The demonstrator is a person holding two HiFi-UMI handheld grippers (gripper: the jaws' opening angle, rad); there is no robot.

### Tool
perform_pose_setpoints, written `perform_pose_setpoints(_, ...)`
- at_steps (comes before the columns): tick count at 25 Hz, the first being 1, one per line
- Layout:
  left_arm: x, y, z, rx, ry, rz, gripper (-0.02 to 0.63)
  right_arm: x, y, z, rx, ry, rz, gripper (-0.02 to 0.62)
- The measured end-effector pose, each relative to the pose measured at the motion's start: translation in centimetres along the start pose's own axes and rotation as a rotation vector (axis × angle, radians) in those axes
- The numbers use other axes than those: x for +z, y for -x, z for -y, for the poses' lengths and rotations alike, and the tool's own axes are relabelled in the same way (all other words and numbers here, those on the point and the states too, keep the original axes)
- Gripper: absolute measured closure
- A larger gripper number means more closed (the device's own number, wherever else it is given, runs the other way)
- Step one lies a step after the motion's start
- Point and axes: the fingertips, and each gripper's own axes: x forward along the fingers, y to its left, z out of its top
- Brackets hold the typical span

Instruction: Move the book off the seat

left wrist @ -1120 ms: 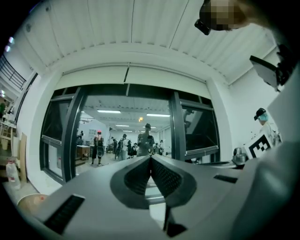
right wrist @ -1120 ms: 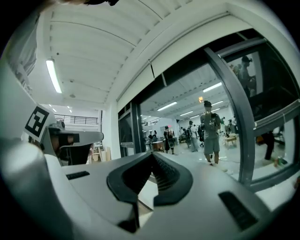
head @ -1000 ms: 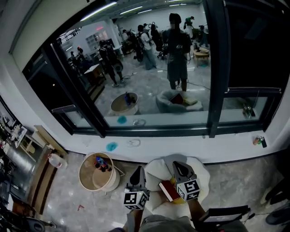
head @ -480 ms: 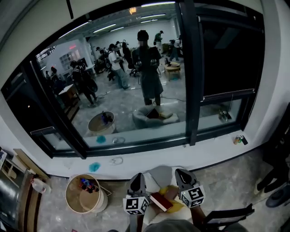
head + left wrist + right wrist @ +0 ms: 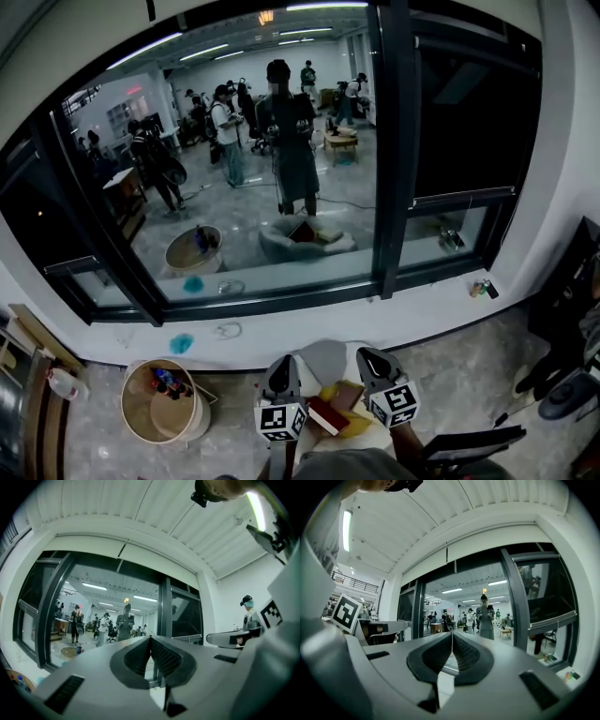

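Note:
A dark red book (image 5: 328, 414) lies on a white beanbag seat (image 5: 323, 358) at the bottom of the head view, beside a yellow cushion (image 5: 353, 427). My left gripper (image 5: 280, 367) hangs above the seat's left side, shut and empty. My right gripper (image 5: 370, 358) hangs above the right side, also shut and empty. Both point level at the big window, well above the book. In the left gripper view the left gripper (image 5: 150, 639) shows its jaws pressed together. The right gripper (image 5: 452, 634) looks the same in its own view.
A round wooden bin (image 5: 157, 413) with small coloured items stands left of the seat. The dark window (image 5: 281, 159) reflects the room and several people. A black chair frame (image 5: 469, 445) is at the lower right. A white sill (image 5: 412, 314) runs below the window.
The head view has tilted and shifted, so the seat, bin and grippers sit lower and further left. Both grippers stay shut, side by side above the seat.

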Motion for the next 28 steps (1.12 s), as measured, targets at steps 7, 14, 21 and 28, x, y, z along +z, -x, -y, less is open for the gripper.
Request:
perform_pose_setpoints(7, -0.5, -0.7, -1.5, 0.033, -0.029, 0.005, 0.611, 0.5, -1.6, 0.4, -0.027, 0.032, 0.011, 0.578)
perform_pose_setpoints(14, 0.2, -0.9, -3.4, 0.09, -0.076, 0.048, 0.204, 2.1, -1.9, 0.8, -0.145, 0.157, 0.125, 0.275)
perform_pose_setpoints(21, -0.1, -0.7, -3.6, 0.063, -0.074, 0.042, 0.204, 1.0, -3.2, 0.1, -0.109, 0.103, 0.068, 0.275)
perform_pose_setpoints(28, -0.6, -0.5, -4.9, 0.077, -0.066, 0.017, 0.204, 0.1, -4.6, -1.2, -0.062, 0.087, 0.028, 0.275)
